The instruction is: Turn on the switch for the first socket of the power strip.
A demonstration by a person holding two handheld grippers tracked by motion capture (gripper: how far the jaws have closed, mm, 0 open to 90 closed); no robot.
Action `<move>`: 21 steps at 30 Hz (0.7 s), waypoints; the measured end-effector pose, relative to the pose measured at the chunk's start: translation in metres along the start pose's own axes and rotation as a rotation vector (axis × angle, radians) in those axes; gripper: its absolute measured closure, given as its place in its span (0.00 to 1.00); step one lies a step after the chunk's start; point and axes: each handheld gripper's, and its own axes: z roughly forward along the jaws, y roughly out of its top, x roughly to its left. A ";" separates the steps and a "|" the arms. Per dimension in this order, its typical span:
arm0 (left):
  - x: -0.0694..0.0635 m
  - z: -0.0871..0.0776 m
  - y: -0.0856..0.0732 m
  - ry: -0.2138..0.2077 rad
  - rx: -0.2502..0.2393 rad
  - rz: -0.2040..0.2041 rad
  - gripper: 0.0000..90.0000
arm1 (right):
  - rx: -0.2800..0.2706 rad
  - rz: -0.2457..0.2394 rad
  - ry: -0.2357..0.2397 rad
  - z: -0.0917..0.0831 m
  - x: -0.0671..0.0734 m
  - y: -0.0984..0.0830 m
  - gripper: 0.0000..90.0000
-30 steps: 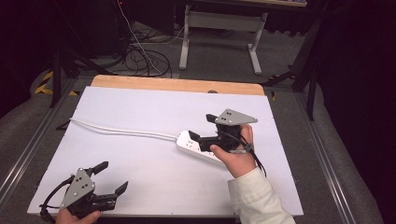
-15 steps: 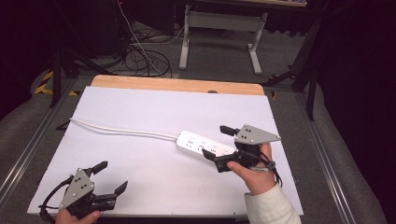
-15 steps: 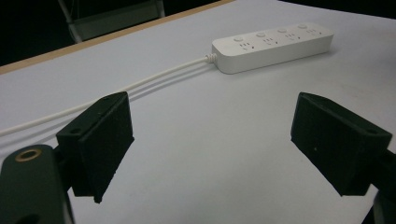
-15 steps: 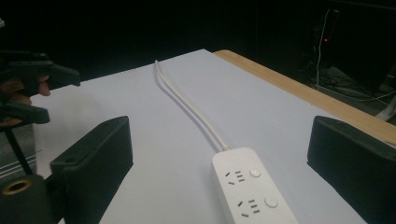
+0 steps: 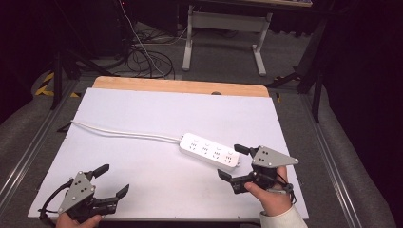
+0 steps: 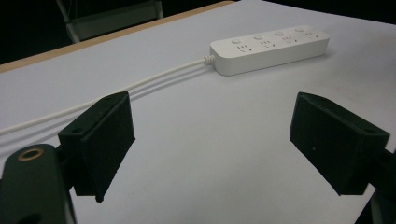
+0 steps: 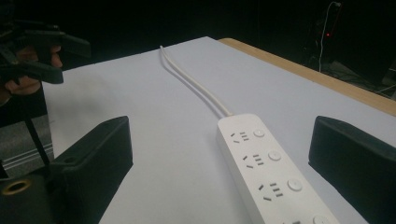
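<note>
Dark room, cables on the floor behind the table (image 5: pixel 157 85), which had a white top and a bare wood strip along its far edge. A white frame stood on the floor further back.

Power strip (image 5: pixel 209 151) lay flat on the white surface, right of centre, sockets and buttons facing up. Its white cord (image 5: pixel 123 133) ran from the strip's left end across the table to the left edge.

Right gripper (image 5: pixel 233 164) sat just beside the strip's near-right end, held in a hand (image 5: pixel 267 197) at the table's near edge. Jaws wide apart, nothing between them. In the right gripper view the strip (image 7: pixel 266 163) ran up between the two jaws; could not tell if either jaw touched it.

Left gripper (image 5: pixel 113 180) was at the near-left corner, well apart from the strip, jaws also spread wide and empty. In the left gripper view the strip (image 6: pixel 269 48) lay far ahead, cord (image 6: pixel 116 93) trailing left past the jaw.
</note>
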 end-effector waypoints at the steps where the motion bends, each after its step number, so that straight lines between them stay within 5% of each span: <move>1: -0.001 0.000 0.000 -0.006 -0.005 -0.012 0.16 | 0.000 -0.005 -0.004 -0.001 0.000 -0.003 0.08; 7: 0.000 -0.001 0.000 -0.010 -0.019 -0.012 0.16 | -0.027 0.016 -0.003 -0.008 -0.003 -0.025 0.08; 16: 0.000 -0.004 0.001 -0.041 -0.027 -0.032 0.16 | -0.010 0.054 0.010 -0.009 -0.009 -0.057 0.09; 21: 0.001 -0.004 0.001 -0.025 -0.023 -0.012 0.16 | 0.032 0.036 0.013 -0.007 -0.009 -0.072 0.06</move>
